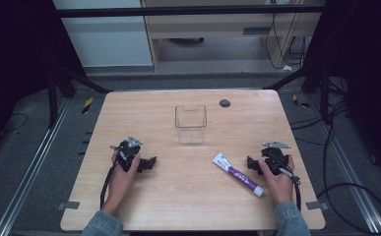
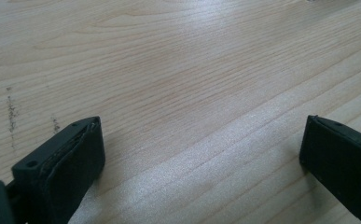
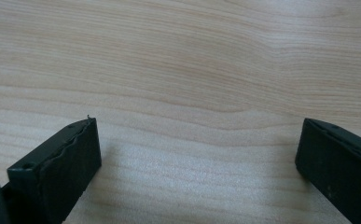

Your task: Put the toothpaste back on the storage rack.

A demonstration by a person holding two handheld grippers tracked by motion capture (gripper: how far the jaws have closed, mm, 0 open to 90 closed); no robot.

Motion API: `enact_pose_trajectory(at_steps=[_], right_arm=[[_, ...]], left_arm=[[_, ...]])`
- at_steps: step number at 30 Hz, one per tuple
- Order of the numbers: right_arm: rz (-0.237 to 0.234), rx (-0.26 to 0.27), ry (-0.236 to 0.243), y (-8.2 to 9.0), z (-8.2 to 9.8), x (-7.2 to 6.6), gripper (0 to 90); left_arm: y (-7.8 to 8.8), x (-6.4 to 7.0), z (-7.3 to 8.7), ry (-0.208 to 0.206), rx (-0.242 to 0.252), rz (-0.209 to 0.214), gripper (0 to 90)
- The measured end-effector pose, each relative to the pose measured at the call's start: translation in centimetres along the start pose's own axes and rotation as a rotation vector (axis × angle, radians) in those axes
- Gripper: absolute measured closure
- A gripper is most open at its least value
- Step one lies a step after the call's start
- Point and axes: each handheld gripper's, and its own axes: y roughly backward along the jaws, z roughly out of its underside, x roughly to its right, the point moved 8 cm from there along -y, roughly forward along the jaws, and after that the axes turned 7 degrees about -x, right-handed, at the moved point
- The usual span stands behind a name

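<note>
1. You held the left black two-jaw gripper [image 1: 149, 162] low over the near-left part of the pale wood-grain table [image 1: 129, 206], your left hand [image 1: 124, 169] wrapped around its body. In the left gripper view its jaws stood wide apart with bare wood between them; nothing was held.
2. You held the right black two-jaw gripper [image 1: 252, 163] over the near-right part of the table, in your right hand [image 1: 278, 179]. Its jaws were likewise spread wide over bare wood, empty.
3. The white and purple tube with a white cap [image 1: 238, 174] lay flat on the table, slanted, just beside the right gripper and apart from it.
4. The clear square plastic container [image 1: 190, 124] stood upright at mid-table, farther back, well apart from both grippers.
5. A small dark round disc [image 1: 225, 103] sat near the far edge.
</note>
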Motion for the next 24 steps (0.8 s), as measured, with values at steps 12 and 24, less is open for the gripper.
enact_pose_trajectory(at_steps=[12, 24], right_arm=[[-0.073, -0.039, 0.066, 1.3, 0.2, -0.6, 10.9], [-0.146, -0.052, 0.292, 6.5, -0.4, -5.2, 22.3]], left_arm=[[0.0, 0.0, 0.0, 0.001, 0.000, 0.001, 0.0], [0.0, 0.0, 0.0, 0.002, 0.000, 0.001, 0.0]])
